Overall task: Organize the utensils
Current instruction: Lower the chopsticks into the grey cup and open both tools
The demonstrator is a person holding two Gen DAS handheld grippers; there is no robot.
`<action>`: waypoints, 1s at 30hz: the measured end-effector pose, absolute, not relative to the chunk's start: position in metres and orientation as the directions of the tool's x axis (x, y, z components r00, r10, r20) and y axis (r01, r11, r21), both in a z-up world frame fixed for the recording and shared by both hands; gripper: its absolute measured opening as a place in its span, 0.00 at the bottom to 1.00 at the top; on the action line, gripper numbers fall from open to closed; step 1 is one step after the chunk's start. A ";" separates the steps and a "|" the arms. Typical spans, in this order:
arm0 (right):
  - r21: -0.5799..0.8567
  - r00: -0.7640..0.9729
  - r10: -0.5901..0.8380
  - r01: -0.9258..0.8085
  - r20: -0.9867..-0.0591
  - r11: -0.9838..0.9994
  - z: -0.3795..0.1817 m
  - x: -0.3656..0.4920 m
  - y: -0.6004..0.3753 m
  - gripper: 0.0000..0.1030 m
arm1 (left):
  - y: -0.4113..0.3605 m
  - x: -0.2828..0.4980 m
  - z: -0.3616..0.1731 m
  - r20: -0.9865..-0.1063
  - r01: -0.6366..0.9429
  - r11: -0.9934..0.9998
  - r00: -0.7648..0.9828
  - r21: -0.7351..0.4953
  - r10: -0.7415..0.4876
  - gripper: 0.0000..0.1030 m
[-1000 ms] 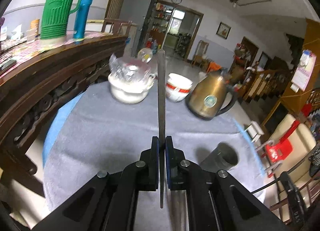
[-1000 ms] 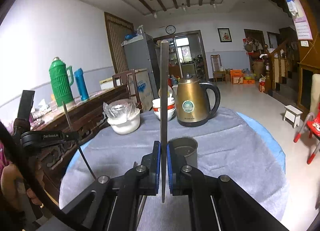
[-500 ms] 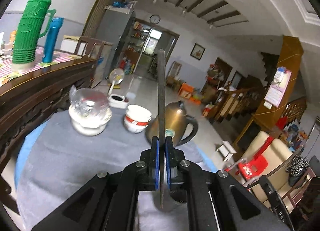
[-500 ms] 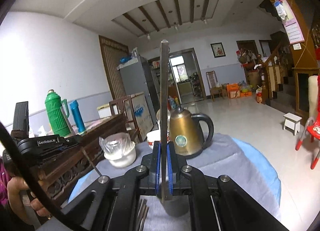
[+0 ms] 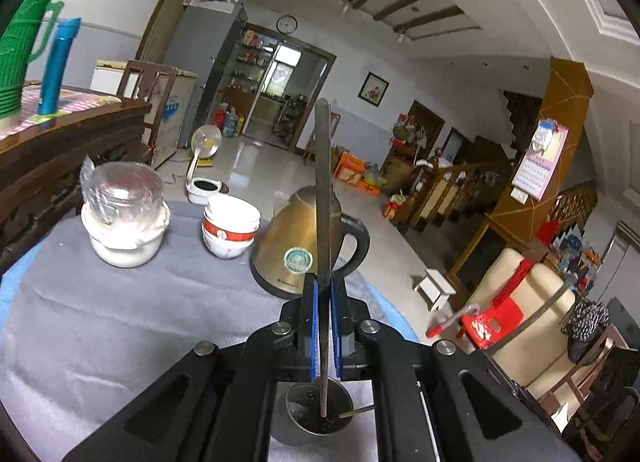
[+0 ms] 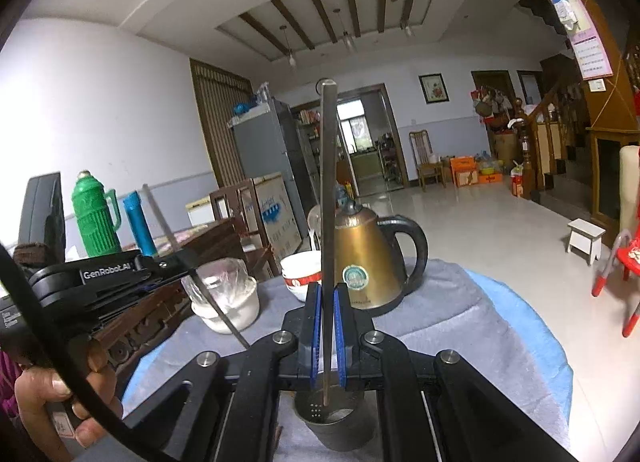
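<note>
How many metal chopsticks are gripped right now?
2: one chopstick upright in the left gripper, one chopstick in the right gripper, both above the holder cup.

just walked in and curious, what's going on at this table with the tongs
A person is sorting utensils with handheld tongs. The left tongs are shut on a metal chopstick, the right tongs on another chopstick. Both sticks point down over the metal holder cup on the grey cloth, near the brass kettle; neither has been released.

Two metal chopsticks (image 5: 322,189), one holder cup (image 5: 316,418), one kettle (image 5: 288,246), two flasks (image 6: 96,217)
</note>
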State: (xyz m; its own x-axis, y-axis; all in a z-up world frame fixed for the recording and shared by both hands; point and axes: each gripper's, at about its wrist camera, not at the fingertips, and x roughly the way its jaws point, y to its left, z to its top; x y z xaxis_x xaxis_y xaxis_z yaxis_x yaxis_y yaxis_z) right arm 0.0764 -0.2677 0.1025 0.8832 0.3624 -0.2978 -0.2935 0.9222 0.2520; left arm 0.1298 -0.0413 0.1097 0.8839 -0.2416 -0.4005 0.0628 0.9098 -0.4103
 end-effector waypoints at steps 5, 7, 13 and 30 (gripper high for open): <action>0.253 0.859 0.365 -0.287 -0.359 0.924 0.086 0.098 -0.264 0.07 | -0.053 0.148 0.089 -0.451 0.072 0.918 0.854 -0.391 -0.259 0.06; 0.248 0.846 0.367 -0.287 -0.387 0.925 0.077 0.106 -0.262 0.07 | -0.058 0.154 0.081 -0.469 0.073 0.923 0.844 -0.379 -0.260 0.06; 0.248 0.807 0.377 -0.291 -0.455 0.924 0.054 0.123 -0.259 0.07 | -0.065 0.165 0.060 -0.520 0.080 0.927 0.809 -0.366 -0.275 0.06; 0.268 0.718 0.397 -0.293 -0.572 0.918 0.022 0.142 -0.250 0.08 | -0.079 0.172 0.029 -0.629 0.102 0.940 0.719 -0.326 -0.296 0.09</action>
